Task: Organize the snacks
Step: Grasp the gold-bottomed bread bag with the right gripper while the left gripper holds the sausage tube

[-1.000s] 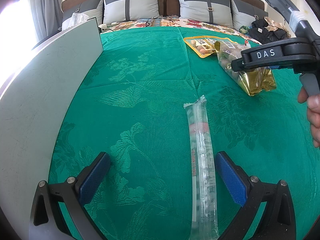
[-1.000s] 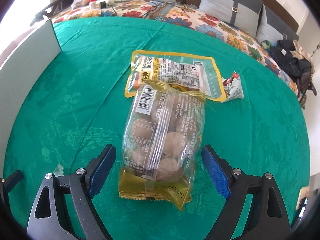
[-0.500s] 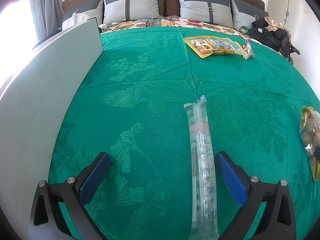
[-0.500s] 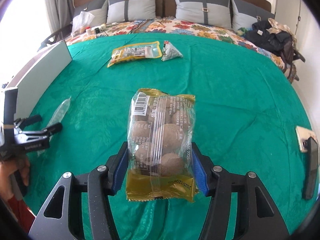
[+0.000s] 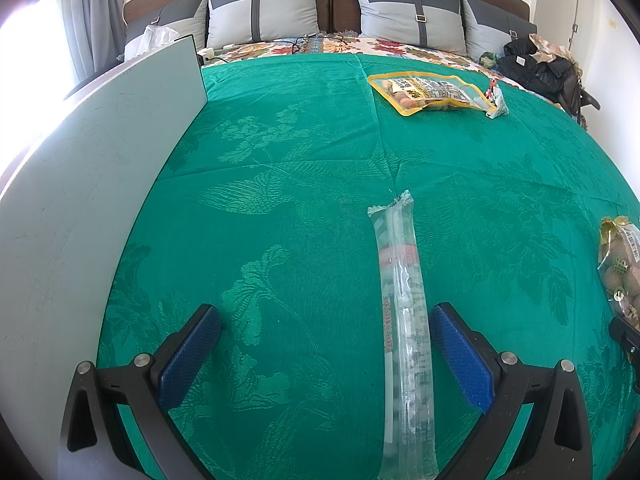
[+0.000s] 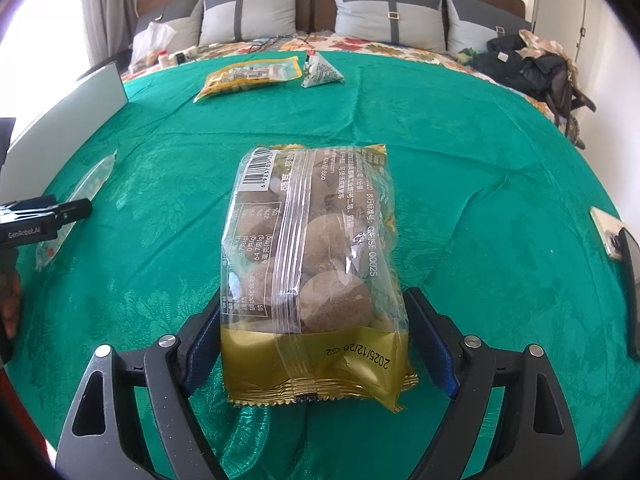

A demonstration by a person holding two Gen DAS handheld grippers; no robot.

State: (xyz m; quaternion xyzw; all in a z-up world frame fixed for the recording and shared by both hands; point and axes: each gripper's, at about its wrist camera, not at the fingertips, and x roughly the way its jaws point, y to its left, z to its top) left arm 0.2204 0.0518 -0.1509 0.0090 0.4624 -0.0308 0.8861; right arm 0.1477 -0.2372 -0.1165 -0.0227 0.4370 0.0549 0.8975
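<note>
A clear bag of brown round cakes with gold ends (image 6: 312, 248) lies on the green bedspread (image 6: 460, 152) between the fingers of my right gripper (image 6: 312, 312). Its jaws are opening, and a gap shows at the right pad. The same bag peeks in at the right edge (image 5: 620, 264) of the left wrist view. My left gripper (image 5: 324, 312) stands open over a long clear tube packet (image 5: 400, 320), which lies close to its right finger. Far back lie a yellow snack packet (image 6: 250, 76) and a small triangular packet (image 6: 320, 70).
A white board (image 5: 80, 180) stands on edge along the left side of the bed. A phone (image 6: 608, 232) lies at the right edge of the cloth. Dark clothes (image 6: 528, 68) and grey pillows (image 6: 248, 16) sit at the head end. A hand (image 6: 8, 300) holds the left gripper.
My right gripper shut on the cake bag, carried it away from the yellow packet to the near side and has now widened its jaws. The left gripper stayed still.
</note>
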